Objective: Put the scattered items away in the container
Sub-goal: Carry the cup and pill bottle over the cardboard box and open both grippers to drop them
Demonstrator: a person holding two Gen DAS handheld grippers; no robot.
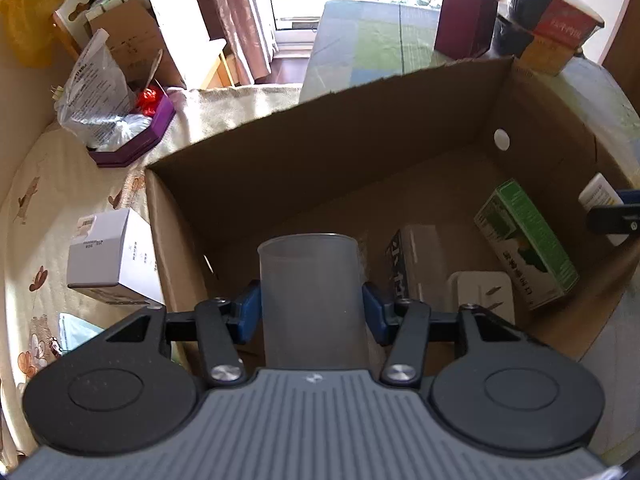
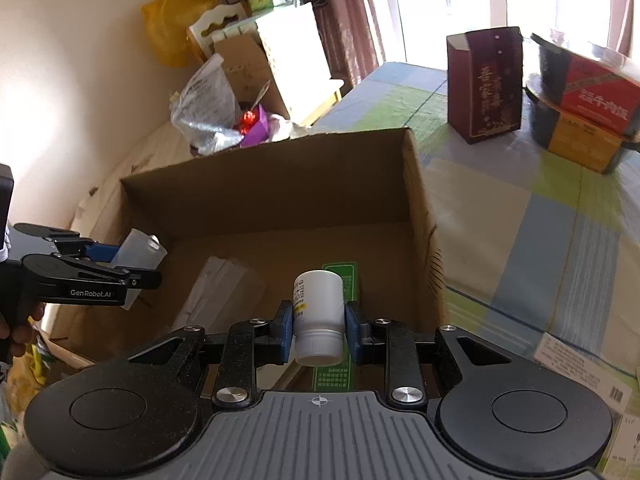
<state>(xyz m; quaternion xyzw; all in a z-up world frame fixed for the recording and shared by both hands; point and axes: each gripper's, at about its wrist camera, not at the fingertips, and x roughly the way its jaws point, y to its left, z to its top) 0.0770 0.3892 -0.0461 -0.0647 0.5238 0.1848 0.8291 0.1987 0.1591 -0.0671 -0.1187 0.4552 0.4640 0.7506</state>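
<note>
An open cardboard box (image 1: 320,152) stands on the table. My left gripper (image 1: 312,312) is shut on a translucent plastic cup (image 1: 310,276), held upright over the box's near left corner. Inside lie a green carton (image 1: 524,240), a clear-lidded pack (image 1: 416,268) and a white item (image 1: 480,292). My right gripper (image 2: 318,328) is shut on a white pill bottle (image 2: 318,308), cap toward the camera, above the green carton (image 2: 340,364) in the cardboard box (image 2: 280,184). The left gripper (image 2: 108,260) with the cup (image 2: 140,252) shows at the left, a hand (image 2: 16,332) on its handle.
A white carton (image 1: 108,264) lies on the tablecloth left of the box. A purple tray (image 1: 132,144) with plastic bags sits behind it. A maroon box (image 2: 484,84) and stacked food boxes (image 2: 580,100) stand far right; a printed sheet (image 2: 580,368) lies near right.
</note>
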